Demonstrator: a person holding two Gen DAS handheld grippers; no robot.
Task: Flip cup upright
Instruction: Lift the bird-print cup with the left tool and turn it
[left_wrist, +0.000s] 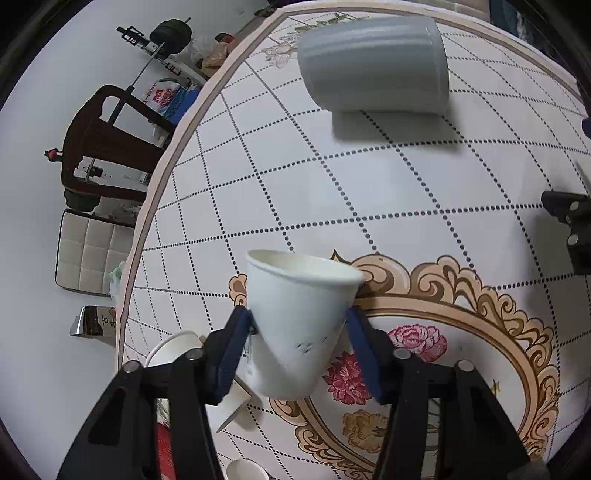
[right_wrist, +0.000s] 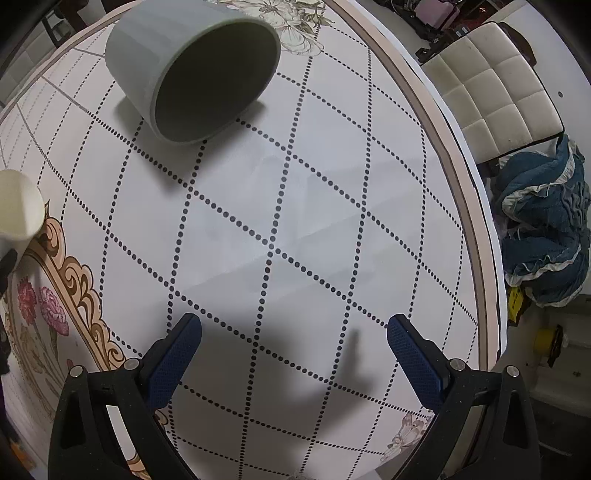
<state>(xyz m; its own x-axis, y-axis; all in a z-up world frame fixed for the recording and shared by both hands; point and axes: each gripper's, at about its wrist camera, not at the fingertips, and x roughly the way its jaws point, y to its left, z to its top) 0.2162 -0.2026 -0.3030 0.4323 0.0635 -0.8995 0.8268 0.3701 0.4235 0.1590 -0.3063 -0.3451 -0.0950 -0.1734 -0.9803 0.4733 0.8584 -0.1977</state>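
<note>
My left gripper (left_wrist: 299, 325) is shut on a white paper cup (left_wrist: 295, 321), its blue pads pressing both sides. The cup is held above the table, tilted, with its rim up and away from me. Part of it shows at the left edge of the right wrist view (right_wrist: 16, 206). My right gripper (right_wrist: 293, 328) is open and empty, hovering over the patterned tablecloth (right_wrist: 295, 221). A large grey cup (right_wrist: 192, 70) lies on its side at the far end of the table, its mouth facing the right gripper; it also shows in the left wrist view (left_wrist: 373, 62).
More white paper cups (left_wrist: 173, 347) lie at the table's near left edge, behind the left gripper. The right gripper's body (left_wrist: 569, 221) shows at the right of the left view. A dark wooden chair (left_wrist: 107, 144), cream cushioned stools (right_wrist: 495, 88) and a blue cloth heap (right_wrist: 546, 236) stand beside the table.
</note>
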